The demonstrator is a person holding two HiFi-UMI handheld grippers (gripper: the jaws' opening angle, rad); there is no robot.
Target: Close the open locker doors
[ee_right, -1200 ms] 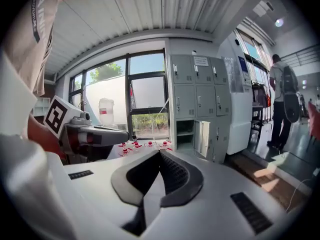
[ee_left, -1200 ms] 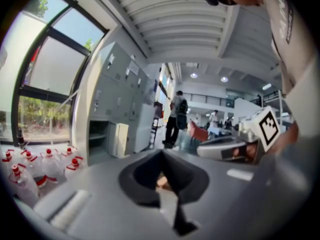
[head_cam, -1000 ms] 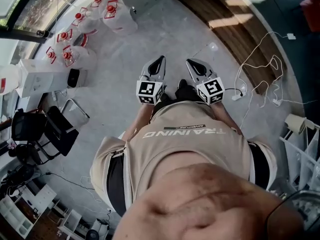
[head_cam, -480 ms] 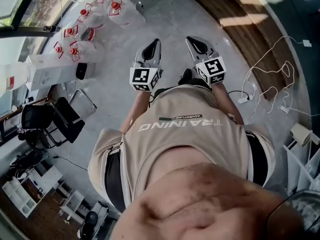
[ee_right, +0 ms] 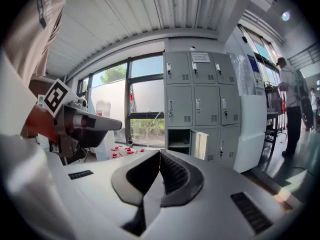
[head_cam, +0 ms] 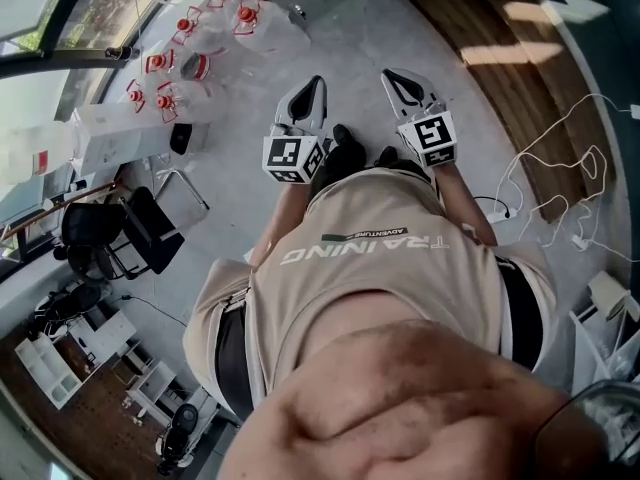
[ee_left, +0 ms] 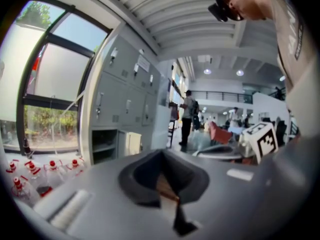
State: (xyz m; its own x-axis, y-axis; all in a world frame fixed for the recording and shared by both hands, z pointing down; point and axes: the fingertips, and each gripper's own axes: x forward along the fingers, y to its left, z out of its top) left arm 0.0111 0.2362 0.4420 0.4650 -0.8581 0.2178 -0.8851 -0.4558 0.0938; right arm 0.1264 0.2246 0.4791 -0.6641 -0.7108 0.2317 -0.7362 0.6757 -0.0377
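Two-handed carry: holds left gripper point(ee_left: 161, 156) and right gripper point(ee_right: 159, 156) pinched closed, empty, pointed toward open locker door point(ee_right: 201, 145), well out of reach.

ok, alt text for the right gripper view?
The right gripper, jaws shut and empty, points toward a bank of grey lockers with one bottom-row door open. The left gripper shows at left, before a window with red-capped water jugs below.

Light: bright daylight from the window point(ee_right: 145, 101) on the left; ceiling lamps point(ee_left: 207, 71) glow far down the hall.
Glare: panes washed white; sun patches on the wooden floor point(head_cam: 520, 53).
Distortion: heavy fisheye, black corners in both gripper views.
Focus: left claw point(ee_left: 161, 156) near and smeared; right claw point(ee_right: 160, 154) crisper.
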